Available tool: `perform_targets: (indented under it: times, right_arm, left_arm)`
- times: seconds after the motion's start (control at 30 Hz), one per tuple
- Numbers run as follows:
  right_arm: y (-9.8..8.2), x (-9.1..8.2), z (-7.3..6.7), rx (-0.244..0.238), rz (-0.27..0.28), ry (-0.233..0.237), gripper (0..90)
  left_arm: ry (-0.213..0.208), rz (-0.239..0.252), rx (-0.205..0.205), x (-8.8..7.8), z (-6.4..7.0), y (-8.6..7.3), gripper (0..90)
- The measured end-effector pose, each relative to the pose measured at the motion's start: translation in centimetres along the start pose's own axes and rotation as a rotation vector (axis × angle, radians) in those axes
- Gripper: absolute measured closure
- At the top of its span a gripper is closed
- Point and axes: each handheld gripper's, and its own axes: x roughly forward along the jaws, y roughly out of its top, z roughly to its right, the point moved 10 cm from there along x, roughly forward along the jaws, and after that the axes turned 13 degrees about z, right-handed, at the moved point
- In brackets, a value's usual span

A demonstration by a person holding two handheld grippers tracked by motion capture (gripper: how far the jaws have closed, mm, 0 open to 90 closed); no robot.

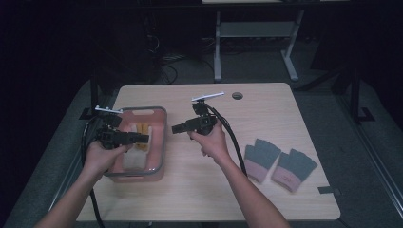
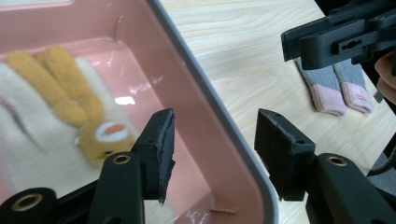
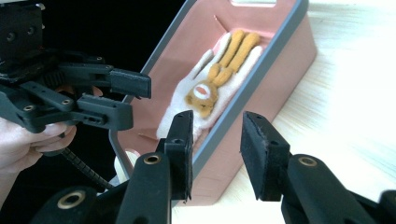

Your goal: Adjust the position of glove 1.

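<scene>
While both claws (image 2: 212, 154) (image 3: 215, 156) hang spread, empty, glove's (image 2: 51, 112) patch unreadable.

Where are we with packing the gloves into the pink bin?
Apparently done: a cream-and-yellow glove lies inside the pink bin. In hand: nothing; the left claw is open astride the bin's rim, and the right claw is open beside the bin. Likely left: the grey-and-pink gloves, flat on the table.

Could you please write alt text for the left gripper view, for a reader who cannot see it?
The left gripper holds its open black jaws astride the grey-rimmed wall of a pink bin, in which lies a white and orange glove. Beyond, on the wooden table, lie two grey and pink gloves behind the right gripper.
</scene>
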Motion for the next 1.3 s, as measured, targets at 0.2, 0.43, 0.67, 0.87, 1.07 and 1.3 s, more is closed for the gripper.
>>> perform_targets:
  times: [0.2, 0.43, 0.67, 0.87, 1.07, 1.3]
  right_arm:
    - [0.2, -1.0, 0.5, 0.002, 0.020, -0.001, 63.0]
    - [0.0, -2.4, 1.5, 0.016, 0.029, -0.008, 59.8]
    - [0.0, -4.0, 2.6, 0.035, 0.057, -0.013, 58.2]
    - [0.0, -5.4, 3.3, 0.046, 0.065, -0.023, 56.6]
    - [-0.1, -6.8, 3.9, 0.048, 0.074, -0.039, 54.5]
    - [-0.2, -8.6, 4.8, 0.055, 0.095, -0.055, 52.9]
  left_arm:
    - [-0.020, 0.008, 0.007, 0.5, 1.1, 0.4, 44.6]
    - [-0.031, 0.011, 0.022, 1.2, 2.3, 0.7, 41.4]
    - [-0.055, 0.003, 0.031, 2.2, 3.5, 0.9, 40.0]
    - [-0.084, 0.002, 0.047, 3.1, 5.0, 1.0, 39.1]
    - [-0.102, 0.006, 0.065, 3.9, 6.4, 1.1, 38.2]
    - [-0.120, 0.001, 0.093, 5.0, 8.1, 0.9, 37.6]
